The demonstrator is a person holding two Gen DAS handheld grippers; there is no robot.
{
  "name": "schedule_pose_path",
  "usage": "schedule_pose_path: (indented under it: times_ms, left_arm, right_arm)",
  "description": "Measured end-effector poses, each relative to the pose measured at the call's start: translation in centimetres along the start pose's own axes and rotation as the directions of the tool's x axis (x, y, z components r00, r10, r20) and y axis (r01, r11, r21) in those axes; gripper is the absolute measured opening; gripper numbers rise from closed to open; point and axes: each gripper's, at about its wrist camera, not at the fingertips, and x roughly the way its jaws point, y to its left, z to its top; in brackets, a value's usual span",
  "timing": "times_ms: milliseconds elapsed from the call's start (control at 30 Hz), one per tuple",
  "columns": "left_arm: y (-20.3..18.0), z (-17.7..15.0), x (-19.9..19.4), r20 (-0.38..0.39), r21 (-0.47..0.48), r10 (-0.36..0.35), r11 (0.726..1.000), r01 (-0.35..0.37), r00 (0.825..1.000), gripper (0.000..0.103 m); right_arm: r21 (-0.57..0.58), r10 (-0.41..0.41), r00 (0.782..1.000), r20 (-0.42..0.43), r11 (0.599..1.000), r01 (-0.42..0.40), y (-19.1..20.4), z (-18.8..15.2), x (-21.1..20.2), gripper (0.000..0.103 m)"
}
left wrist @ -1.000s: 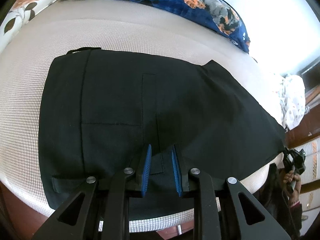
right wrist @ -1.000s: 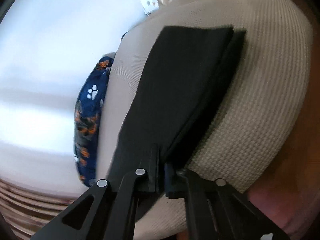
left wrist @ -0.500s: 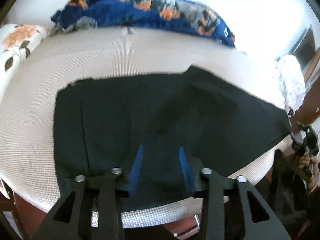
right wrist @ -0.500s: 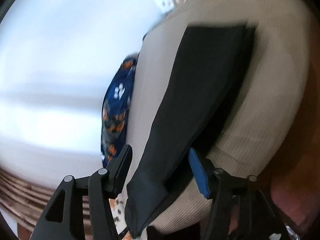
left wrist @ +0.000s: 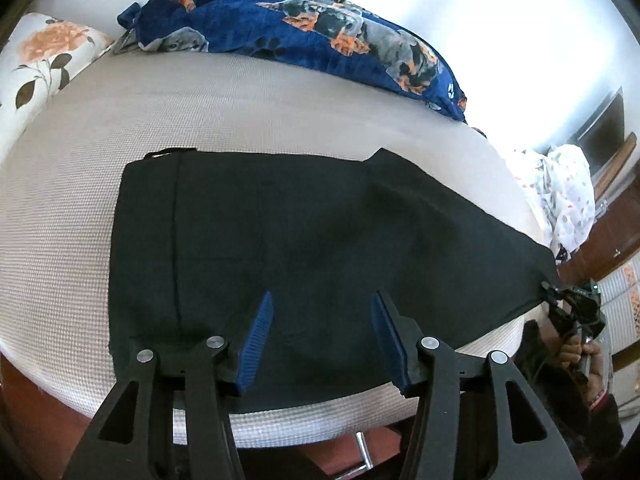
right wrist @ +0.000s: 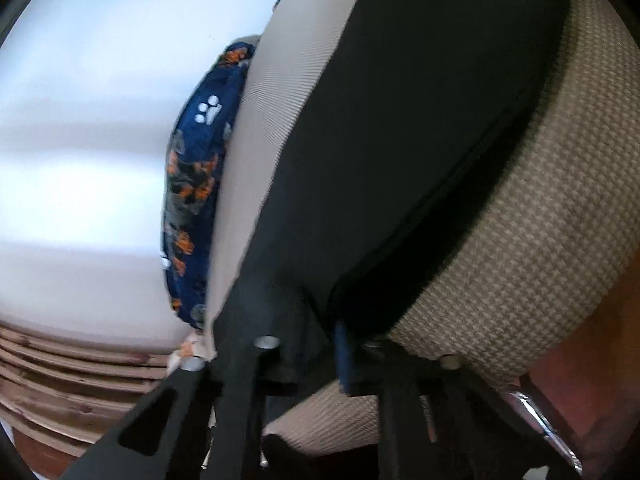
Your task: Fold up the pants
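Over black pants (left wrist: 320, 240), left gripper (left wrist: 320, 336) spread level

The pants (left wrist: 304, 240) lay flat on the mattress (left wrist: 248, 112), waistband end to the left, legs running right to the mattress's right edge. Behind them a blanket (left wrist: 304, 28) stretched along the far side, with a pillow (left wrist: 44, 60) at its left end. A bundle of cloth (left wrist: 568, 196) sat off the mattress's right end. The left gripper (left wrist: 320, 340) hung over the pants' near edge; the right gripper (right wrist: 316, 344) sat at the leg end (right wrist: 400, 140).
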Motion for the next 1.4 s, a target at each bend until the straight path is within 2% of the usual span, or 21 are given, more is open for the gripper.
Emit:
schedule_pose_path:
  times_ms: [200, 233, 267, 333, 400, 433, 500, 567, 600, 633, 700, 767, 833, 933, 1000, 1033, 1100, 1133, 1233, 1333, 1400]
  left_arm:
    - [1.4, 0.1, 0.5, -0.007, 0.026, 0.060, 0.998, -0.059, 0.998, 0.057]
    - [1.8, 0.1, 0.7, -0.012, 0.020, 0.067, 0.998, -0.067, 0.998, 0.057]
    - [2.0, 0.1, 0.8, -0.016, 0.014, 0.070, 0.997, -0.070, 0.997, 0.057]
    - [2.6, -0.1, 1.1, -0.031, 0.002, 0.079, 0.997, -0.079, 0.996, 0.057]
    - [2.8, -0.2, 0.9, -0.028, -0.003, 0.076, 0.997, -0.077, 0.997, 0.057]
    - [2.7, -0.2, 0.6, -0.021, -0.004, 0.072, 0.997, -0.073, 0.997, 0.057]
    - [2.5, 0.0, 0.0, 0.000, -0.006, 0.059, 0.998, -0.059, 0.998, 0.057]
    - [2.0, 0.2, -0.5, 0.019, -0.002, 0.038, 0.999, -0.038, 0.999, 0.057]
    - [1.6, 0.2, -0.8, 0.030, 0.002, 0.024, 1.000, -0.024, 0.999, 0.057]
    - [1.3, 0.2, -0.9, 0.030, 0.002, 0.017, 1.000, -0.017, 0.999, 0.057]
    - [0.7, 0.0, -1.1, 0.019, 0.004, -0.016, 1.000, 0.016, 1.000, 0.057]
    - [0.3, -0.2, -1.3, 0.014, 0.010, -0.026, 1.000, 0.025, 1.000, 0.057]
    - [0.3, -0.5, -1.5, 0.004, 0.011, -0.017, 1.000, 0.017, 1.000, 0.057]
    - [1.5, -0.7, -2.1, 0.007, -0.019, -0.007, 1.000, 0.007, 1.000, 0.057]
    - [3.2, -0.6, -3.1, 0.022, -0.062, 0.019, 0.998, -0.017, 1.000, 0.057]
    - [4.4, -0.4, -3.7, 0.035, -0.095, 0.044, 0.995, -0.040, 0.998, 0.057]
    - [6.6, -0.1, -5.0, 0.059, -0.162, 0.059, 0.986, -0.048, 0.997, 0.057]
    - [7.4, 0.0, -5.5, 0.067, -0.188, 0.061, 0.981, -0.047, 0.996, 0.057]
    - [11.0, -0.1, -7.4, 0.078, -0.288, 0.073, 0.956, -0.047, 0.994, 0.057]
    - [13.6, -1.0, -8.4, 0.059, -0.355, 0.067, 0.934, -0.042, 0.996, 0.057]
    - [14.3, -1.8, -8.1, 0.015, -0.370, -0.004, 0.929, 0.009, 1.000, 0.057]
  right_arm:
    - [0.014, -0.054, 0.998, -0.028, 0.998, 0.055, -1.1, 0.0, -1.3, 0.005]
    - [0.014, -0.054, 0.998, -0.028, 0.998, 0.055, -1.1, 0.0, -1.3, 0.002]
    - [0.072, -0.018, 0.999, -0.045, 0.997, 0.021, -2.0, 0.4, -1.2, 0.002]
    - [0.079, -0.018, 0.999, -0.044, 0.997, 0.022, -1.7, 0.4, -1.3, 0.007]
    - [0.046, -0.070, 0.997, -0.029, 0.996, 0.071, -0.8, -0.3, -2.0, 0.011]
    - [0.037, -0.089, 0.996, -0.023, 0.995, 0.089, -0.1, -0.9, -2.4, 0.018]
    - [-0.001, -0.038, 0.998, -0.044, 0.999, 0.038, 1.7, -2.3, -2.5, 0.026]
    - [-0.064, 0.001, 0.993, -0.116, 0.998, -0.009, 4.2, -3.7, -1.1, 0.029]
    - [-0.083, 0.028, 0.986, -0.164, 0.996, -0.042, 5.6, -4.5, 0.0, 0.035]
    - [-0.086, 0.068, 0.973, -0.222, 0.992, -0.089, 6.8, -5.3, 1.4, 0.046]
    - [-0.112, 0.090, 0.944, -0.318, 0.985, -0.132, 9.1, -7.1, 4.1, 0.054]
    - [-0.191, 0.034, 0.924, -0.382, 0.975, -0.115, 11.1, -9.0, 6.8, 0.054]
    - [-0.275, -0.034, 0.917, -0.398, 0.958, -0.084, 12.6, -10.8, 9.1, 0.054]
    - [-0.289, -0.042, 0.905, -0.422, 0.953, -0.091, 13.3, -12.0, 11.3, 0.054]
    - [-0.352, -0.140, 0.908, -0.396, 0.936, -0.009, 13.2, -12.6, 12.1, 0.054]
    - [-0.352, -0.154, 0.898, -0.413, 0.936, -0.002, 13.2, -12.9, 12.7, 0.055]
    - [-0.284, -0.089, 0.864, -0.495, 0.957, -0.064, 12.6, -13.6, 13.3, 0.055]
    - [-0.257, -0.063, 0.856, -0.514, 0.963, -0.084, 12.6, -14.3, 13.3, 0.054]
    - [-0.282, -0.085, 0.872, -0.482, 0.957, -0.063, 12.9, -14.7, 13.1, 0.054]
    - [-0.238, -0.078, 0.889, -0.451, 0.971, -0.035, 12.2, -14.1, 12.6, 0.053]
    - [-0.209, -0.071, 0.895, -0.441, 0.978, -0.025, 11.8, -14.0, 12.7, 0.052]
